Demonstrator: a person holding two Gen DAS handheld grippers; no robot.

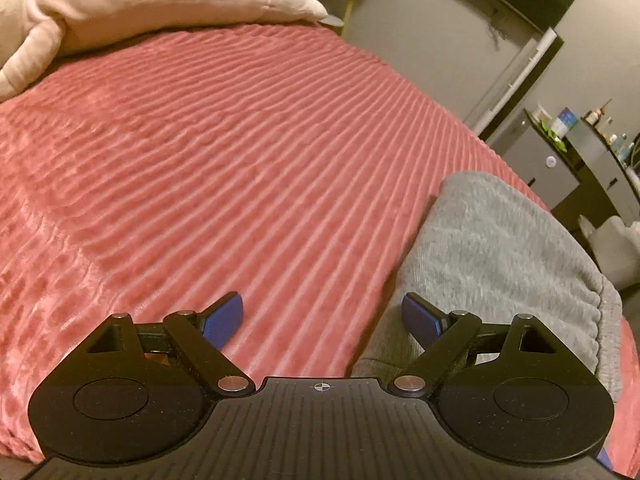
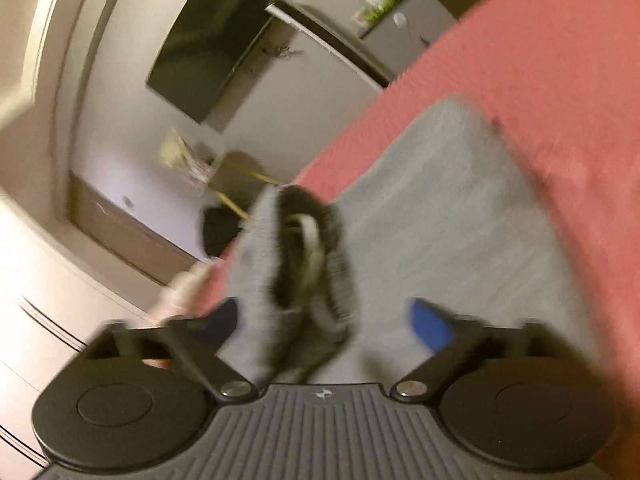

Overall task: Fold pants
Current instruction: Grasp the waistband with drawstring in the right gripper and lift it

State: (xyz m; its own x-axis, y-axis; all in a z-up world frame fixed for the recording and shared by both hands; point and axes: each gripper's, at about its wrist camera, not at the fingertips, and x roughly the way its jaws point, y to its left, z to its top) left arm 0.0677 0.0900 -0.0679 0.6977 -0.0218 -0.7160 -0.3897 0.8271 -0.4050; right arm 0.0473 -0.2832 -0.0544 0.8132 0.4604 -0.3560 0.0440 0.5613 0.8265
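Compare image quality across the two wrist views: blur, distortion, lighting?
Left wrist view: mostly sharp, ribs of the pink blanket and the pillow lettering readable; strong fisheye bending, dark corners. Right wrist view: heavy motion blur, the grey pants and right gripper fingers smeared; a washed-out bright patch at the left edge. Both show warm, dim indoor light.

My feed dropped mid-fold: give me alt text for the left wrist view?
The left gripper hangs open and empty over a pink ribbed bedspread, with grey pants lying beside its right finger. A cream pillow sits at the far end.
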